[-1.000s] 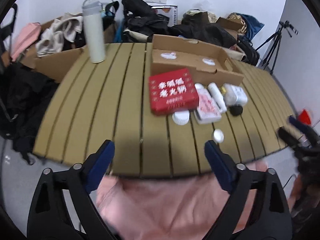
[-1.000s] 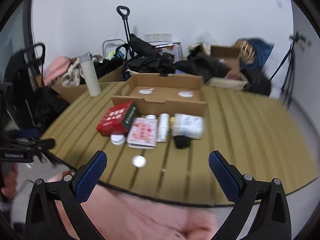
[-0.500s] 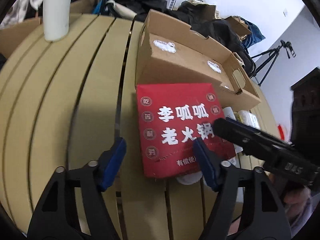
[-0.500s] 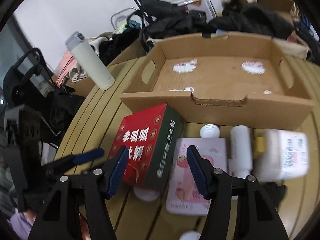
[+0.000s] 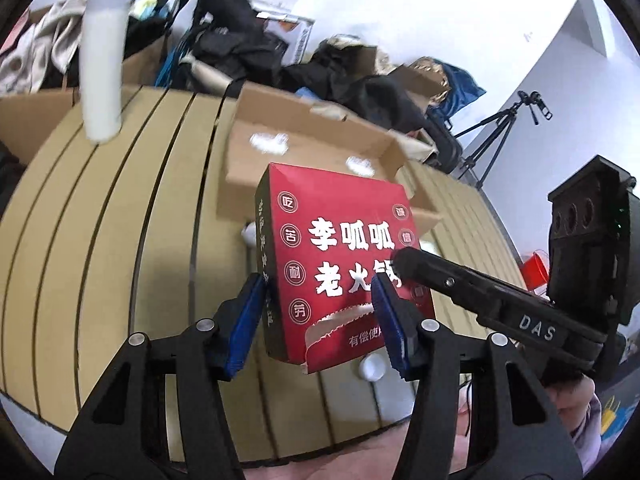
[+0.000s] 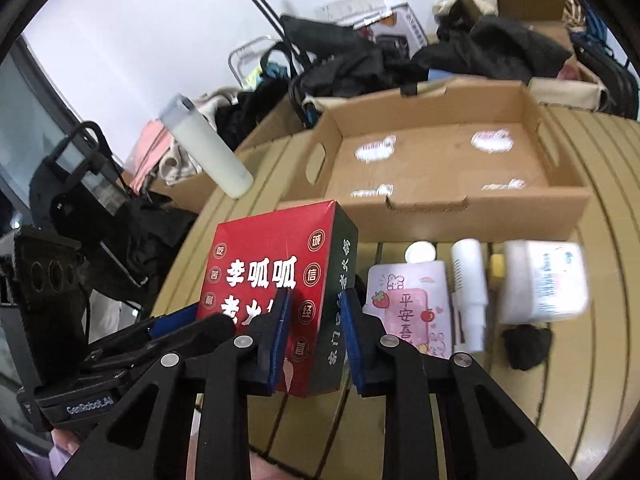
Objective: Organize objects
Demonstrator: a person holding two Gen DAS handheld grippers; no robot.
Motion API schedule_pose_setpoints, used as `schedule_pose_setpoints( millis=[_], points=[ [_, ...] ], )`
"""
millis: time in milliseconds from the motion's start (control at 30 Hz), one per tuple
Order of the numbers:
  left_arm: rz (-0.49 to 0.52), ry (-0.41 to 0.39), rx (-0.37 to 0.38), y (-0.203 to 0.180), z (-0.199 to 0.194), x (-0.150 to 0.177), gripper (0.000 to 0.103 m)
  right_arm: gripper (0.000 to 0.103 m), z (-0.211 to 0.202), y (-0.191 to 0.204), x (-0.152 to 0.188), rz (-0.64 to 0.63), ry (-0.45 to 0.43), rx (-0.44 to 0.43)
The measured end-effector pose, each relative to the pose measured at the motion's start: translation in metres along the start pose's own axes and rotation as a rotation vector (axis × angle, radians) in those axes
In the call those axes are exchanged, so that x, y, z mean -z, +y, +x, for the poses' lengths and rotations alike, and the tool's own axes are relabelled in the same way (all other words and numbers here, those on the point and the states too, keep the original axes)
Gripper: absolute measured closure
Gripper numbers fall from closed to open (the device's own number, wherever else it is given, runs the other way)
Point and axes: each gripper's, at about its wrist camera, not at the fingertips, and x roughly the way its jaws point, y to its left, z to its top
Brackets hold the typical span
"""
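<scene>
two tongs meet on one red box (image 5: 340, 256), which stands tilted above the slatted table (image 5: 120, 240), its near end raised toward me. my left tongs (image 5: 316, 316) straddle its left corner, one blue pad on the dark side face, the other over the red top, jaws closing with the box between them; i cannot tell if both pads press. my right tongs (image 6: 316, 340) are closing on the box's right corner, one pad against the red top, the other against the dark green side, pinching it. just beyond the box lies the open cardboard tray (image 6: 440, 168). right of my right tongs lie a pink card (image 6: 408, 300), a white tube (image 6: 468, 292), a white jar (image 6: 544, 280) and a black lump (image 6: 528, 344). far left of my tongs stands a white bottle (image 5: 102, 64).
</scene>
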Motion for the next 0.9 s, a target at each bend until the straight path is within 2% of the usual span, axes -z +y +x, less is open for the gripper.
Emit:
schedule_pose_setpoints(
  millis=[133, 267, 367, 400, 500, 633, 733, 800, 900],
  points=[
    [0.030, -0.011, 0.011, -0.015, -0.002, -0.047, 0.053, 0.075, -0.019, 0.005, -0.034, -0.002, -0.046, 0.009],
    [0.044, -0.012, 0.011, -0.018, 0.008, -0.110, 0.053, 0.075, -0.023, 0.003, -0.093, -0.007, -0.089, -0.011],
    [0.053, -0.010, 0.023, -0.014, 0.023, -0.156, 0.053, 0.076, -0.009, -0.008, -0.145, 0.018, -0.080, -0.022],
    [0.050, 0.009, 0.030, -0.009, 0.035, -0.174, 0.053, 0.076, -0.003, -0.012, -0.157, 0.020, -0.074, -0.018],
    [0.028, 0.073, 0.004, 0.006, 0.076, -0.199, 0.053, 0.076, 0.027, -0.027, -0.190, 0.043, -0.044, -0.005],
    [-0.004, 0.168, -0.076, 0.031, 0.137, -0.207, 0.054, 0.076, 0.089, -0.052, -0.210, 0.070, 0.044, 0.022],
    [-0.022, 0.223, -0.148, 0.048, 0.175, -0.202, 0.054, 0.076, 0.139, -0.066, -0.208, 0.083, 0.127, 0.062],
    [-0.025, 0.219, -0.192, 0.058, 0.192, -0.195, 0.055, 0.076, 0.164, -0.074, -0.202, 0.092, 0.168, 0.073],
    [-0.037, 0.154, -0.201, 0.066, 0.195, -0.188, 0.049, 0.076, 0.190, -0.085, -0.199, 0.110, 0.204, 0.089]
  ],
)
